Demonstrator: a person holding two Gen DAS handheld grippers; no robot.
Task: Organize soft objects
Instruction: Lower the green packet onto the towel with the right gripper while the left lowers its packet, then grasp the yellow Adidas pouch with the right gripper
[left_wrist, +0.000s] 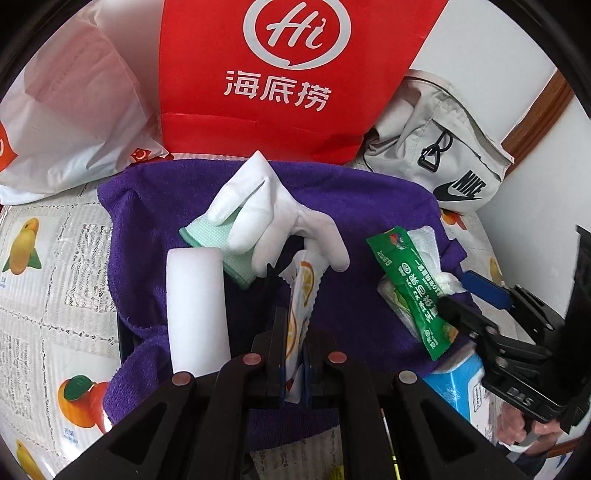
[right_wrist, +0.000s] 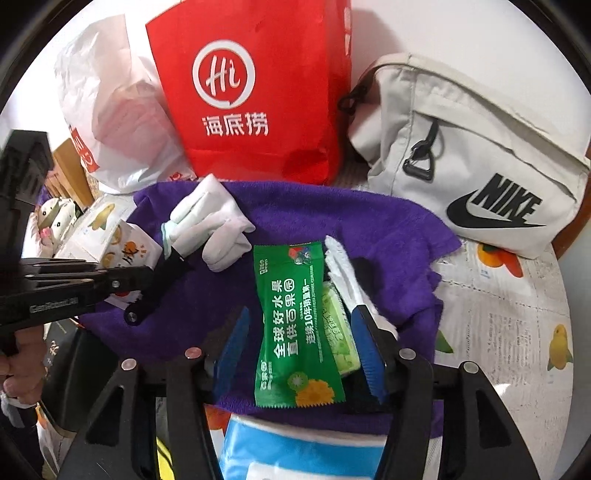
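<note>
Purple towel (left_wrist: 155, 221) is my landmark, spread over the fruit-print tablecloth (left_wrist: 44, 295) with the red bag (left_wrist: 280, 74) standing behind it. On it I see a white glove (left_wrist: 266, 214) near the middle, a white foam block (left_wrist: 195, 306) left of that, and a green packet (right_wrist: 291, 325) toward its right side. My left gripper (left_wrist: 293, 354) pinches an orange-print sachet (left_wrist: 304, 291) over the towel. My right gripper (right_wrist: 295, 339) stands spread wide around the green packet.
</note>
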